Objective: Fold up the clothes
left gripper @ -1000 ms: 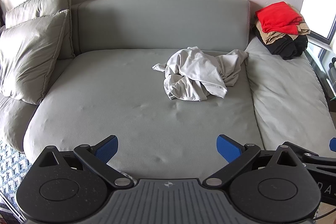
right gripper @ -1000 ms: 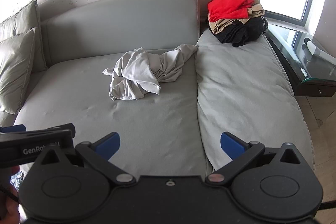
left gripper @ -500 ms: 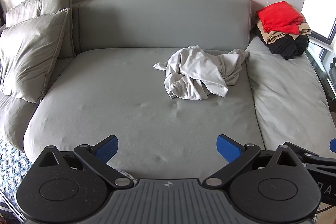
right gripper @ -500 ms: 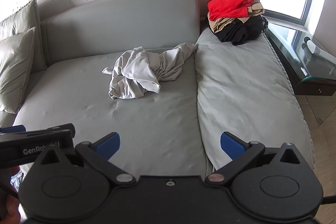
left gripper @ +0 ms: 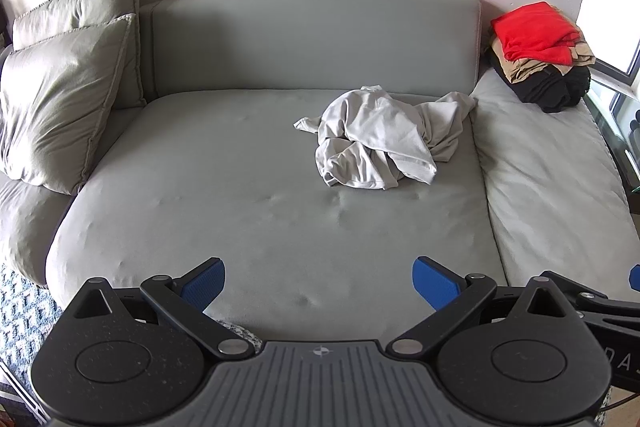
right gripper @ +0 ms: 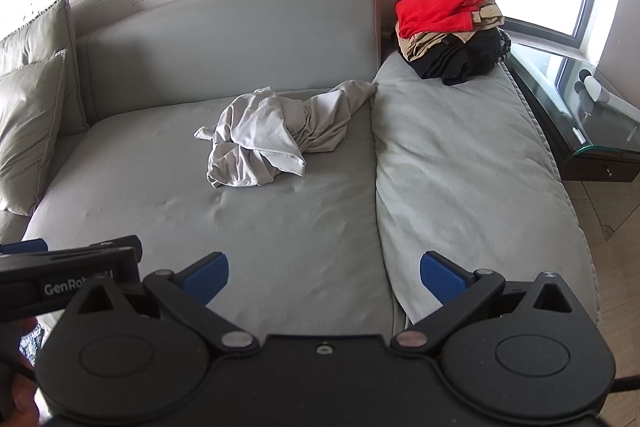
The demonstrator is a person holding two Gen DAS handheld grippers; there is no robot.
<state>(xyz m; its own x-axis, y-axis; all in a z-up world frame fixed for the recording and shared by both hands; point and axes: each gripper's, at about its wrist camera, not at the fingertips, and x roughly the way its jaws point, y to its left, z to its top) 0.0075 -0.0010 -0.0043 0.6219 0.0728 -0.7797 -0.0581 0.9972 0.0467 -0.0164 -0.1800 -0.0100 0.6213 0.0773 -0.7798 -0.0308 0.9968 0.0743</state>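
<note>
Shirt: the pale grey garment is lying in a crumpled heap on the sofa seat, towards the back and right up against the seam with the side cushion. One end trails over to that seam; there's no flat edge or collar I can pick out.

Pile: a red, tan and black stack sits on the far corner of the side cushion, well apart from the shirt. Looks roughly folded, though I can't really tell.

Where it stands: the shirt isn't folded. Whether it's next up or the last one left, the pictures don't settle.

What could go wrong: the heap is twisted, so pinching a random bit could grab two layers at once and lift a knot rather than a hem. The soft seat might also bunch up under the pads. The trailing end could slip into the seam gap too.

Left gripper: held low over the front edge of the seat, jaws spread wide, holding nothing, pointed at the shirt.

Right gripper: same deal, wide apart and empty, just beside the left one, well short of the shirt.
</note>
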